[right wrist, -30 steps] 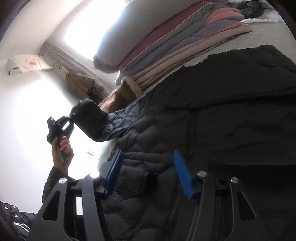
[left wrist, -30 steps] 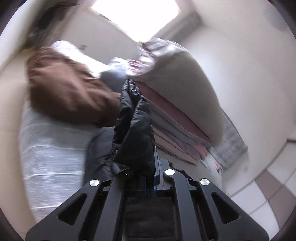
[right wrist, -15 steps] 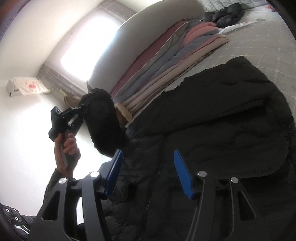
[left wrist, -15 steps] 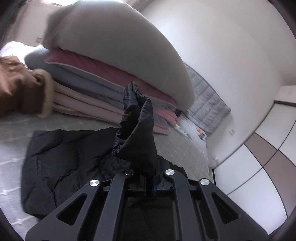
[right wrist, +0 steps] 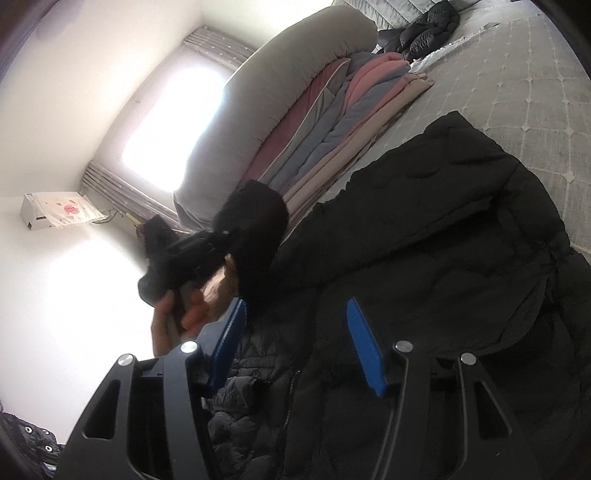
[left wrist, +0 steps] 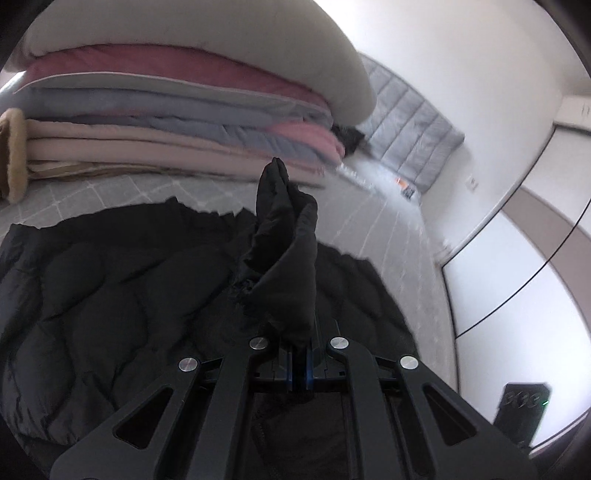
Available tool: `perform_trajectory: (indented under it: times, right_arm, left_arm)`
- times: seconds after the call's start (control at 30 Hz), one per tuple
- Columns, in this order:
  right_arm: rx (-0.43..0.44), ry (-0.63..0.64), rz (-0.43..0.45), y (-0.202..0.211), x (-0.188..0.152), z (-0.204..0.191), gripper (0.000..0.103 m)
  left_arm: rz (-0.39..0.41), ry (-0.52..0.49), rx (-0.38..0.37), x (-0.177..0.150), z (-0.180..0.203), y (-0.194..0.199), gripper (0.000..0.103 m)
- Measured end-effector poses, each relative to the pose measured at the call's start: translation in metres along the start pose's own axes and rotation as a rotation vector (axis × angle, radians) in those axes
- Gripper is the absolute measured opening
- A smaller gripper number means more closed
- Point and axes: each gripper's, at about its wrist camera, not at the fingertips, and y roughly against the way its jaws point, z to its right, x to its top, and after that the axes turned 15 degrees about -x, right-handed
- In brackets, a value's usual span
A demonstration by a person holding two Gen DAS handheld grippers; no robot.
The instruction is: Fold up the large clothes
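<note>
The left gripper [left wrist: 300,363] has its jaws pressed together on the cuff of a black sleeve [left wrist: 286,258]. The sleeve stands up out of the jaws as a bunched, creased column of shiny padded fabric, narrowing to a rounded tip. The right gripper [right wrist: 295,343] has its jaws spread wide, blue pads [right wrist: 364,347] facing each other with nothing between them, hovering over the front of the coat.

The sleeve belongs to a black puffer coat [right wrist: 424,266] spread flat on the bed [right wrist: 517,85]. The coat is large and matte black, quilted in broad, wavy stitched panels over the body. Near the right gripper a finer, narrower quilting shows, with a zipper line [right wrist: 291,391] running down it. The far hem lies as an uneven edge across the grey bedcover, which has a pale grid pattern.

In the right wrist view, the person's left hand [right wrist: 177,314] appears blurred, gripping the left gripper's handle, with the lifted sleeve held beside the coat's left edge.

Beyond the coat, a stack of folded quilts [left wrist: 177,122] in beige, grey-blue, pink and maroon lies on the bed, topped by a thick pale grey duvet [left wrist: 207,40]. A second dark padded garment [right wrist: 424,27] lies crumpled at the far end of the stack. A bright window [right wrist: 173,122] glows behind.
</note>
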Motion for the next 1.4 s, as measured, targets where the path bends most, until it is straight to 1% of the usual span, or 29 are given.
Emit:
perform_trajectory:
  times: [0.17, 0.27, 0.37, 0.4, 0.47, 0.57, 0.6, 0.63, 0.7, 0.77, 0.87, 0.93, 0.97, 1.03, 1.1, 1.17, 1.23, 1.33, 1.4]
  right_arm:
    - [0.001, 0.004, -0.005, 0.000, -0.001, 0.002, 0.056]
    - [0.001, 0.003, -0.009, -0.003, 0.000, 0.003, 0.056]
    - [0.004, 0.000, -0.008, -0.003, 0.001, 0.004, 0.056]
    - [0.006, -0.002, -0.006, -0.002, 0.001, 0.004, 0.056]
    - [0.009, -0.004, -0.002, -0.002, 0.002, 0.005, 0.056]
    - [0.013, -0.010, 0.003, 0.000, 0.002, 0.007, 0.056]
    - [0.013, -0.012, 0.005, 0.000, 0.003, 0.008, 0.056]
    - [0.013, -0.015, 0.010, 0.002, 0.003, 0.009, 0.056]
    - [0.009, -0.014, 0.024, 0.005, 0.003, 0.010, 0.056]
    - [-0.001, -0.007, 0.041, 0.009, 0.002, 0.008, 0.056]
    - [-0.022, 0.010, 0.073, 0.014, 0.003, 0.005, 0.056]
    - [-0.020, 0.012, 0.090, 0.017, 0.007, 0.001, 0.057]
    - [-0.026, 0.021, 0.094, 0.017, 0.010, -0.003, 0.056]
    - [-0.025, 0.043, 0.085, 0.011, 0.020, -0.017, 0.058]
    - [-0.043, 0.096, 0.054, -0.003, 0.031, -0.037, 0.061]
    - [-0.066, 0.185, 0.013, -0.031, 0.043, -0.066, 0.061]
    - [-0.098, 0.265, -0.043, -0.070, 0.051, -0.090, 0.061]
    - [-0.130, 0.310, -0.141, -0.125, 0.057, -0.105, 0.061]
    - [-0.148, 0.312, -0.196, -0.153, 0.057, -0.104, 0.061]
  left_arm:
    - [-0.050, -0.024, 0.050, -0.006, -0.002, -0.020, 0.004]
    - [-0.092, -0.050, 0.103, -0.010, -0.001, -0.037, 0.004]
    - [-0.149, -0.061, 0.160, -0.017, -0.004, -0.055, 0.004]
    - [-0.180, -0.061, 0.180, -0.020, -0.005, -0.063, 0.005]
    - [-0.227, -0.059, 0.206, -0.026, -0.005, -0.076, 0.010]
    - [-0.296, -0.081, 0.244, -0.037, -0.001, -0.094, 0.027]
    - [-0.315, -0.096, 0.254, -0.040, 0.002, -0.099, 0.037]
    - [-0.327, -0.115, 0.265, -0.043, 0.004, -0.103, 0.042]
    - [-0.341, -0.160, 0.278, -0.048, 0.015, -0.105, 0.045]
    - [-0.337, -0.179, 0.273, -0.048, 0.023, -0.102, 0.046]
    - [-0.302, -0.188, 0.246, -0.041, 0.034, -0.085, 0.047]
    - [-0.283, -0.201, 0.220, -0.035, 0.043, -0.068, 0.052]
    - [-0.277, -0.207, 0.212, -0.033, 0.045, -0.062, 0.053]
    - [-0.253, -0.208, 0.195, -0.027, 0.049, -0.040, 0.054]
    - [-0.222, -0.189, 0.190, -0.022, 0.046, -0.020, 0.056]
    - [-0.174, -0.127, 0.197, -0.019, 0.029, 0.007, 0.060]
    - [-0.133, -0.026, 0.208, -0.018, 0.001, 0.031, 0.062]
    - [-0.108, 0.112, 0.239, -0.024, -0.046, 0.054, 0.062]
    - [-0.094, 0.168, 0.252, -0.029, -0.070, 0.065, 0.062]
